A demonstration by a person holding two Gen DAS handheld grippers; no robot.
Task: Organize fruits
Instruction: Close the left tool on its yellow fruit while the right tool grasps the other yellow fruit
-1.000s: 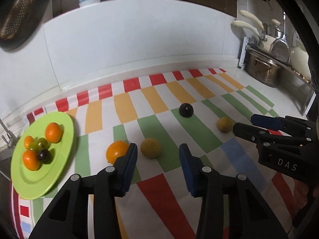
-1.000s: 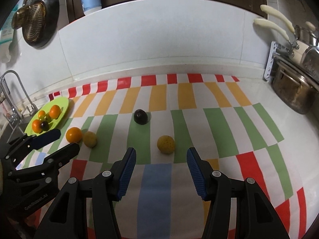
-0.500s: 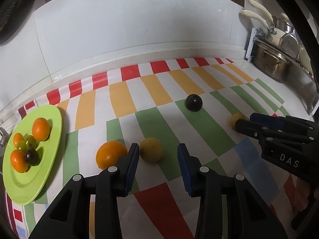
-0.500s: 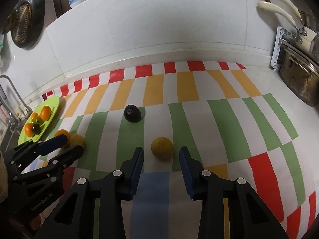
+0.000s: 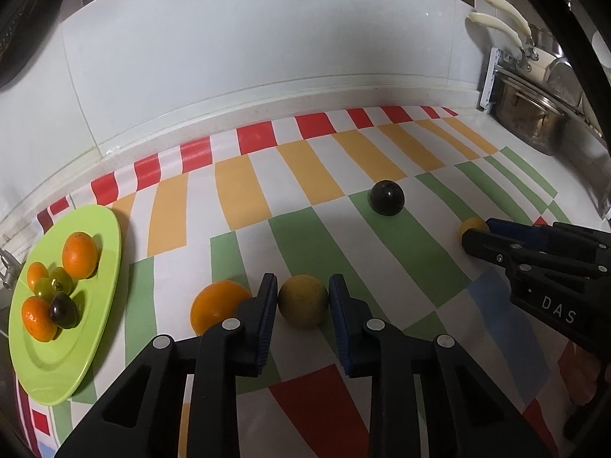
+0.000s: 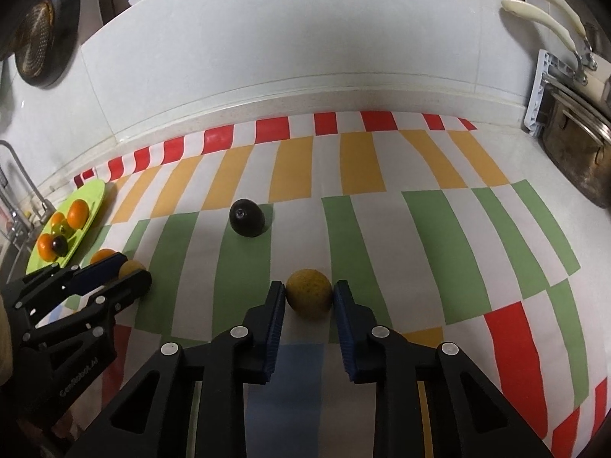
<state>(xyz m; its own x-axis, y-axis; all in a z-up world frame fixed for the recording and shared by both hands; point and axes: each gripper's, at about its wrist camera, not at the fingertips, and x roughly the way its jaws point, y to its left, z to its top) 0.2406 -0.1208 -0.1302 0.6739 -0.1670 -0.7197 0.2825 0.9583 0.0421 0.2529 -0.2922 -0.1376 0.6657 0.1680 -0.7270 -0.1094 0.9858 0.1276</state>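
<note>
Fruit is the whole job, and each gripper has one piece between its pads. The left gripper (image 5: 303,301) is clenched on a dull yellow fruit (image 5: 303,300) that sits on the desk (image 5: 420,236) just beside a loose orange (image 5: 215,305), near the green plate (image 5: 57,366). The right gripper (image 6: 309,297) is clenched on a second yellow fruit (image 6: 308,293), well apart from the first, nearer the middle of the striped cloth (image 6: 439,175). Both look small, round, light and firm, with a matte pitted skin that should give the pads some bite; being balls, they could roll or squirt out if pinched off-centre, so the widest part, across the middle, is the place to hold, and that is where the pads seem to sit. I judge a gentle squeeze is enough, since ripe fruit bruises. A glossy dark fruit (image 5: 386,197) lies alone farther back and looks the slipperiest of the lot. Counting: two yellow fruits, one loose orange and one dark fruit on the cloth, four in all. On the plate are three small oranges (image 5: 79,255), about two green grapes (image 5: 57,282) and one dark grape (image 5: 63,310); the cluster is tight, so the grape count is a best guess.
</note>
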